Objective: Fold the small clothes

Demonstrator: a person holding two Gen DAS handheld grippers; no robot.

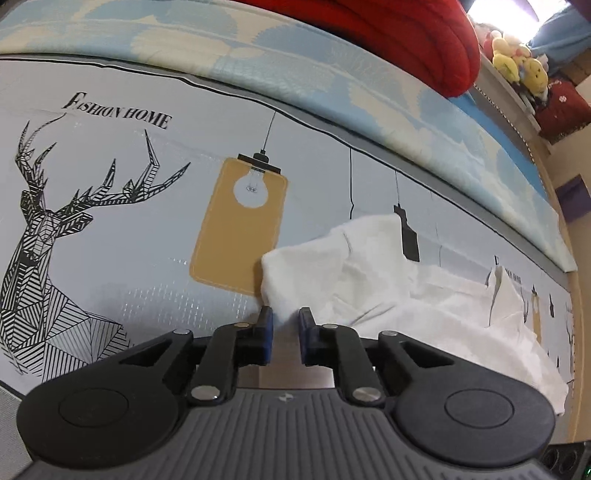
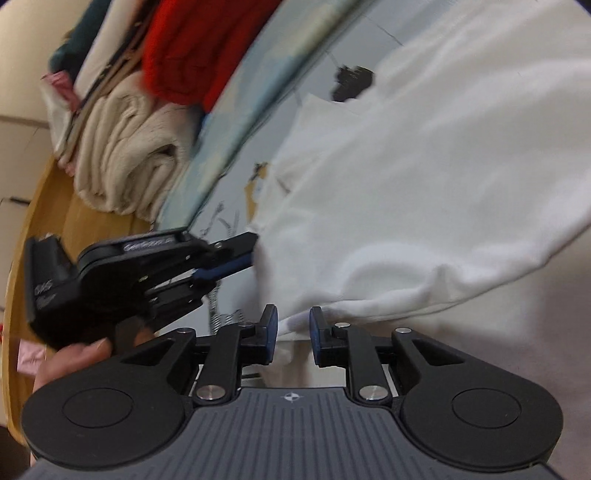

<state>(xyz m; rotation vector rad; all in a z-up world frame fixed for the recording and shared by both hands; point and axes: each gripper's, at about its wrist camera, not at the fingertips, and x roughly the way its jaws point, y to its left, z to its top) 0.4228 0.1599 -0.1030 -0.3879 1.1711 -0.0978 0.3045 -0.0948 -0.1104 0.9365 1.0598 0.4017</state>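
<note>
A white garment (image 1: 388, 295) lies rumpled on a grey printed mat (image 1: 129, 240). My left gripper (image 1: 285, 321) sits at the garment's near-left corner with its jaws slightly apart, and the cloth edge lies between the blue pads. In the right wrist view the white garment (image 2: 424, 184) fills the right side. My right gripper (image 2: 293, 325) has its jaws slightly apart with a fold of the garment's hem between them. The left gripper (image 2: 247, 254) also shows there, at the garment's left edge, with its fingers touching the cloth.
The mat carries a deer print (image 1: 55, 240) and a yellow lamp print (image 1: 240, 221). Beyond it lie a blue patterned mattress (image 1: 332, 55), a red knit (image 1: 406, 33), plush toys (image 1: 517, 62) and folded cream clothes (image 2: 122, 155) on a wooden surface (image 2: 37, 240).
</note>
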